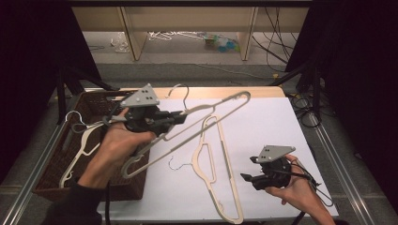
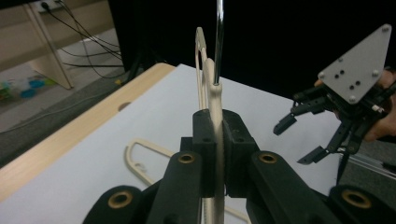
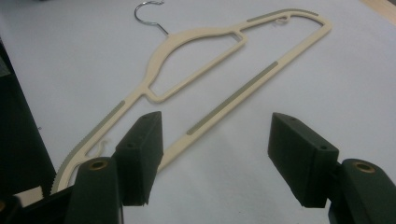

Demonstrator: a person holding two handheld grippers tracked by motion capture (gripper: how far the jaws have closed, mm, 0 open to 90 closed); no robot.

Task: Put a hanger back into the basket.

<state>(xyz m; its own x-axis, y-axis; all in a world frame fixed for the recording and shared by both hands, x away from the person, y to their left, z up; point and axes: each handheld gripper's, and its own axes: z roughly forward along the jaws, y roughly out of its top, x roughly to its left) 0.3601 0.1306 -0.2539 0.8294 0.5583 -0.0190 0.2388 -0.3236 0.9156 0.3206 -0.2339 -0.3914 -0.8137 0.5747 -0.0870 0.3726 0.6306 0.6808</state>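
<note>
Left gripper (image 1: 180, 117): clamped on raised cream hanger (image 1: 206, 121), held above the white table (image 1: 267, 131) | Right gripper (image 3: 215, 154): jaws apart, empty, probably hovering | Second hanger (image 3: 210, 70): flat on table just beyond it

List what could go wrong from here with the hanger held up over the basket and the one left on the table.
1. The left claw pinches the lifted hanger only at its thin neck, so it could twist or slip.
2. Its long lower end hangs near the wicker basket and the white hanger inside; it may snag there.
3. The right claw stands open above the hanger on the table, gripping nothing; closing there could pinch only its thin bar.
</note>
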